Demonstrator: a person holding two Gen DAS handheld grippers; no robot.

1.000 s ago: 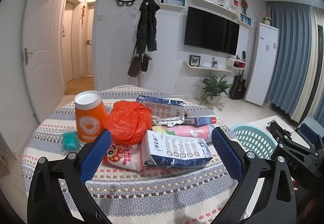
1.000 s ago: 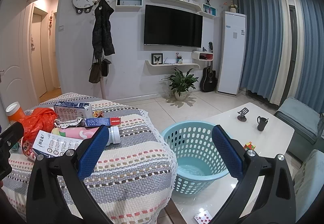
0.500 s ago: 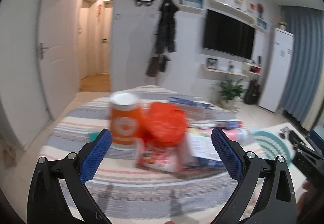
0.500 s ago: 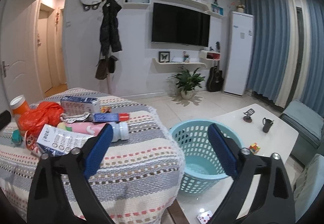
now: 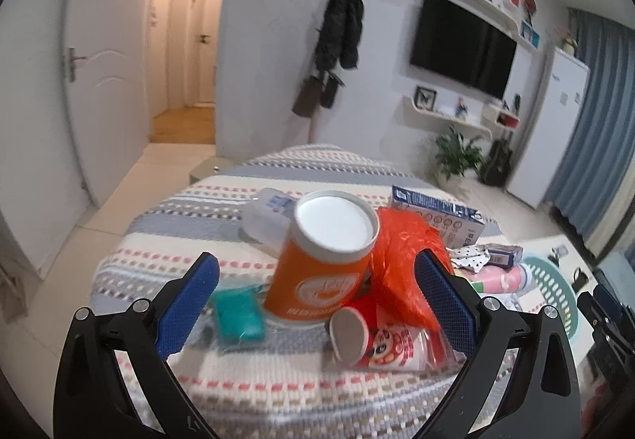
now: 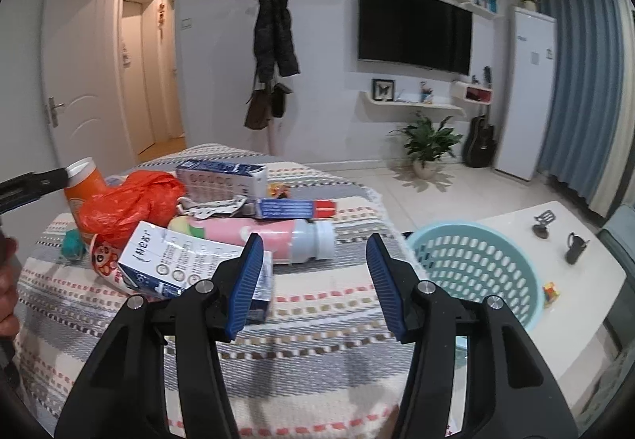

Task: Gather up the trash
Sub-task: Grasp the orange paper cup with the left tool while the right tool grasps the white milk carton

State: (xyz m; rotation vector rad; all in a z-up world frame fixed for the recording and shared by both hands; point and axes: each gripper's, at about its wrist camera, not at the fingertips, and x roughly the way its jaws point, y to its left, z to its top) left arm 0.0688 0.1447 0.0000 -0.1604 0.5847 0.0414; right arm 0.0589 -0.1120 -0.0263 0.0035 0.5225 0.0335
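Plainly the trash sits heaped on the striped worktop: left tongs gape around the orange canister without touching, right tongs are closing on nothing, so a skewed pinch risks toppling it onto the orange bag.

Left wrist view is kinda smeary — the teal packet is too soft to tell what it is, and the clear container sits half hidden behind the orange can. Print on the milk carton is unreadable. The basket is partly cut off by the right gripper — probably empty, can't say.
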